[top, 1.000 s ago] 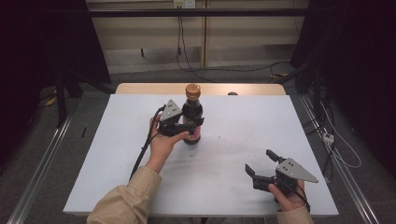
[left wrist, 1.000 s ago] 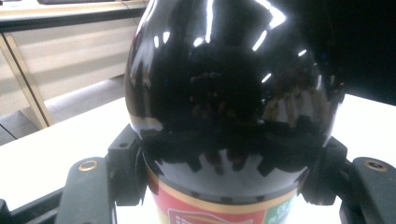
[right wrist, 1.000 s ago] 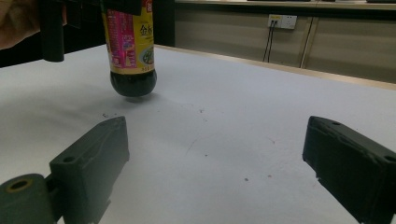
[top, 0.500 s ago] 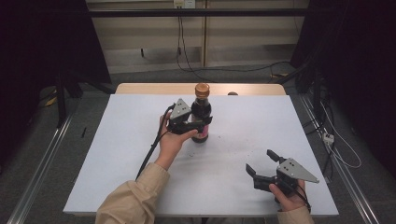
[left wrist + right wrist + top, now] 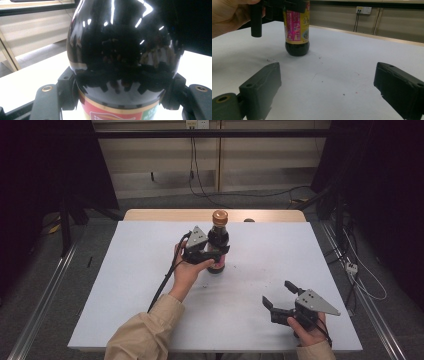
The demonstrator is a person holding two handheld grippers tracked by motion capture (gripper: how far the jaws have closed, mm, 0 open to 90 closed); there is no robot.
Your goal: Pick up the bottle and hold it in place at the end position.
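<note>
clearly the dark bottle (image 5: pixel 218 242) was the thing in hand: it stood upright on the white table (image 5: pixel 125 285), toward the far middle, its copper-coloured cap (image 5: pixel 219 216) on and its base apparently down on the surface, as the right gripper view showed it. the left gripper (image 5: pixel 216 253) had its jaws closed around the body just above the label (image 5: pixel 295 23), one jaw on each side of the glossy curve, and the left hand (image 5: pixel 186 270) held the tool from the near side. doing this step well, i judged, meant keeping the grip level and square to the bottle, since the surface looked slick and rounded where the jaws met it; any lift or slide would have been safer slow, with the bottle kept vertical so it did not pivot in the jaws. the right gripper (image 5: pixel 281 301) rested near the table's front right, well apart from the bottle, its jaws spread wide with nothing between them, free to steady the base if needed.
</note>
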